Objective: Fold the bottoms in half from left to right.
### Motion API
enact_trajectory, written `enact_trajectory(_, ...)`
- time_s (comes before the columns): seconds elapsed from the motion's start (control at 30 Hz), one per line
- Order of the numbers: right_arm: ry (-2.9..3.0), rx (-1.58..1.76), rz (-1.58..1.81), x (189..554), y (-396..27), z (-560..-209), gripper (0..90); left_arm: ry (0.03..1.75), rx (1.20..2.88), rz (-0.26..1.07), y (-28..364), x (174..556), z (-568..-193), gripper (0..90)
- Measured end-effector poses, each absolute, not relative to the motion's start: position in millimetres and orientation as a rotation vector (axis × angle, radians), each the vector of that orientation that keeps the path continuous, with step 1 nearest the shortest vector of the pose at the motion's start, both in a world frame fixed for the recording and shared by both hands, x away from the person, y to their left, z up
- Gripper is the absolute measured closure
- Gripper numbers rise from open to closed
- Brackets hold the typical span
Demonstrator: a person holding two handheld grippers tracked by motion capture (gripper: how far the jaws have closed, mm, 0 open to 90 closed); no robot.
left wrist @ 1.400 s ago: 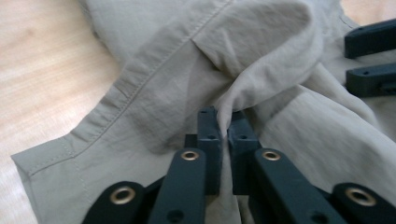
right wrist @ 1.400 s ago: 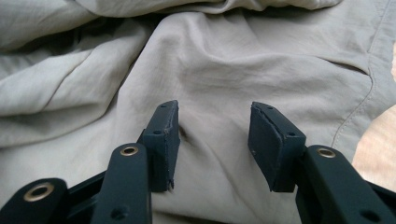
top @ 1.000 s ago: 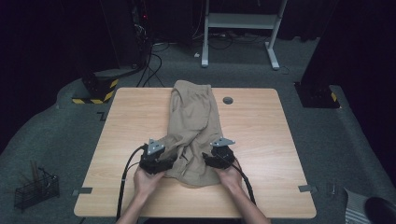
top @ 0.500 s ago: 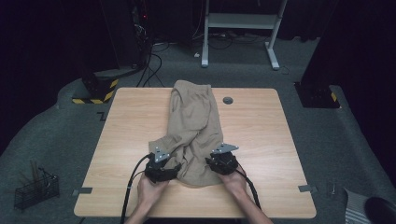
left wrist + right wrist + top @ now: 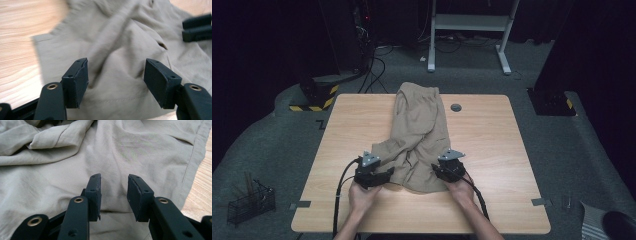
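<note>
The tan trousers (image 5: 419, 135) lie mid-table (image 5: 492, 145), no readable label on them. Left gripper (image 5: 384, 176) at seven o'clock, jaws apart. Right gripper (image 5: 439, 172) at five o'clock; jaws just reopened slightly, gripping nothing.

Both forearms come in from the near edge, one gripper in each hand. The left gripper (image 5: 384, 176) holds its jaws wide apart and they clamp nothing. The right gripper (image 5: 438, 170) has just been opening a little; its jaws look narrowly parted, seemingly without pinching.
</note>
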State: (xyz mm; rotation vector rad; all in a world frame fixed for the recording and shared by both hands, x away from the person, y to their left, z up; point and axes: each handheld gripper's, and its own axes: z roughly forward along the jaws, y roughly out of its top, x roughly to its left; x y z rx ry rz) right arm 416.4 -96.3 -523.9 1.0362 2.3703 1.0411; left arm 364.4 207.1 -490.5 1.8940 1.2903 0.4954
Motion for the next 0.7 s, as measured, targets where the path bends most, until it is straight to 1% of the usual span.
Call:
enact_trajectory(0.2,2.37,1.037,1.038,415.9,-96.0,-523.8,63.6,1.419,1.839,0.464,234.9,380.5,-493.7,36.8)
enact_trajectory(0.27,2.37,1.036,1.039,416.1,-96.1,-523.9,63.5,1.423,1.805,0.446,240.1,380.9,-491.5,37.1)
enact_trajectory(0.37,2.37,1.038,1.038,415.9,-96.0,-523.8,63.5,1.423,1.792,0.465,243.9,381.5,-487.9,37.3)
enact_trajectory(0.53,2.369,1.038,1.037,415.8,-95.9,-523.9,63.2,1.488,1.849,0.493,246.5,400.8,-497.1,37.1)
enact_trajectory(0.6,2.369,1.039,1.036,415.7,-95.9,-523.9,63.0,1.508,1.843,0.513,247.6,409.2,-503.5,37.1)
enact_trajectory(0.7,2.37,1.042,1.038,415.7,-96.0,-523.9,62.9,1.552,1.843,0.511,249.5,420.1,-511.7,37.6)
